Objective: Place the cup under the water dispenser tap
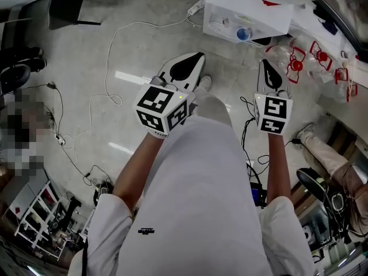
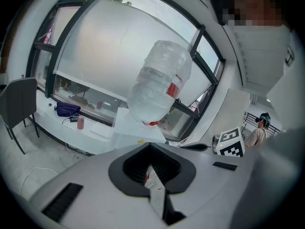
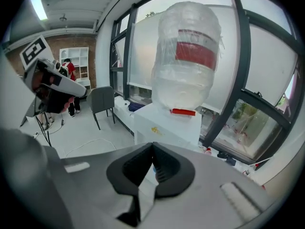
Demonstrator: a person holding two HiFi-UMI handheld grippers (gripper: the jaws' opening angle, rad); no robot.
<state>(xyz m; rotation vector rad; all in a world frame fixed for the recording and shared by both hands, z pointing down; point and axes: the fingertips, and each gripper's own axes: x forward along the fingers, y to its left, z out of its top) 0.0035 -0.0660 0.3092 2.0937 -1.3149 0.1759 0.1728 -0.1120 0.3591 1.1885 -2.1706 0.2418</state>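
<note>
Head view: left tool [image 1: 198, 57] and right tool [image 1: 266, 65], both pressed together, empty; one water dispenser [image 1: 253, 10].

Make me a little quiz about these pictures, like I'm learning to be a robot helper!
1. True or false: the right gripper has its fingers wide apart.
2. What colour is the label on the bottle? A red, B green, C blue.
3. Fill in: in the right gripper view, a grey ____ stands left of the dispenser.

Key: 1 false, the fingers are shut with nothing between them. 2 A. 3 chair.
</note>
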